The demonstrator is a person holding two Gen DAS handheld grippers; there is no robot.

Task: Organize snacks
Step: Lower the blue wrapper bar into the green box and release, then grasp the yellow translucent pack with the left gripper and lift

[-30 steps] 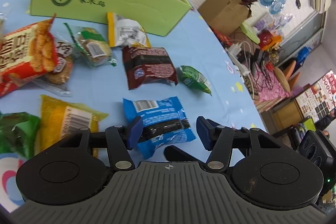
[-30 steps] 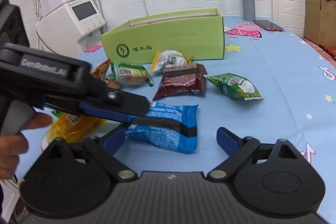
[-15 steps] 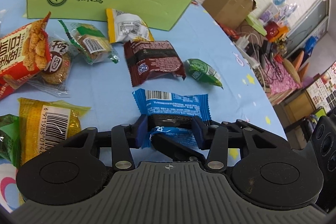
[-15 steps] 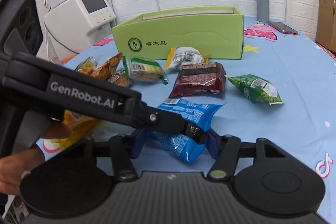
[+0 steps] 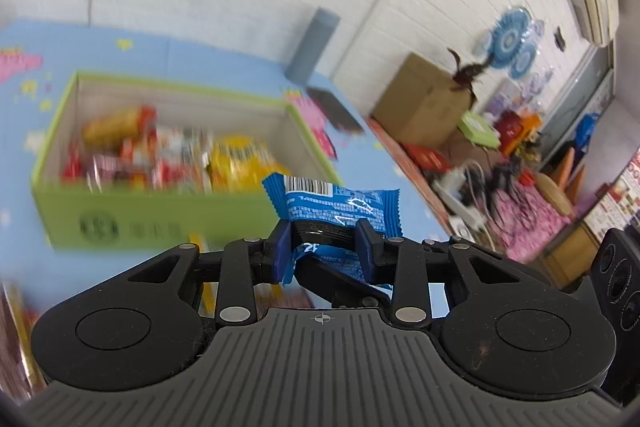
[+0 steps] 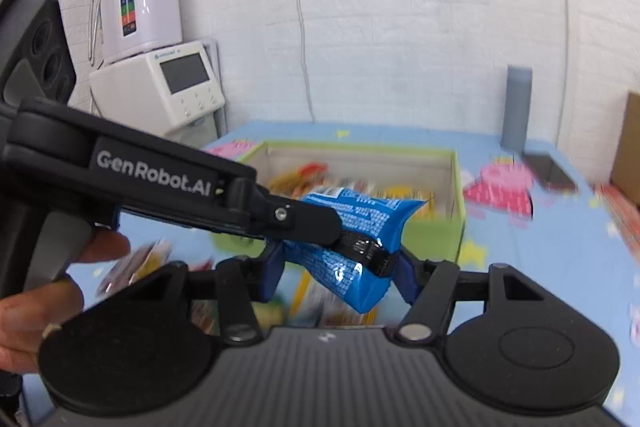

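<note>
A blue snack packet (image 5: 340, 211) with a black band is held in the air by both grippers. My left gripper (image 5: 323, 253) is shut on its middle. My right gripper (image 6: 340, 273) is shut on the same blue packet (image 6: 360, 223) from the other side, with the left gripper's arm crossing in front. Beyond it stands the open green box (image 5: 120, 223), which holds several snack packs; it also shows in the right wrist view (image 6: 440, 231).
Loose snack packs (image 6: 152, 263) lie blurred on the blue tablecloth below the grippers. A grey cylinder (image 6: 516, 107) and a phone (image 6: 548, 167) stand behind the box. A white appliance (image 6: 160, 87) is at the left, a cardboard box (image 5: 424, 103) off the table's right.
Both grippers closed on the blue packet and lifted it off the table, up to the level of the green box's opening. The views now look over the box's rim.
</note>
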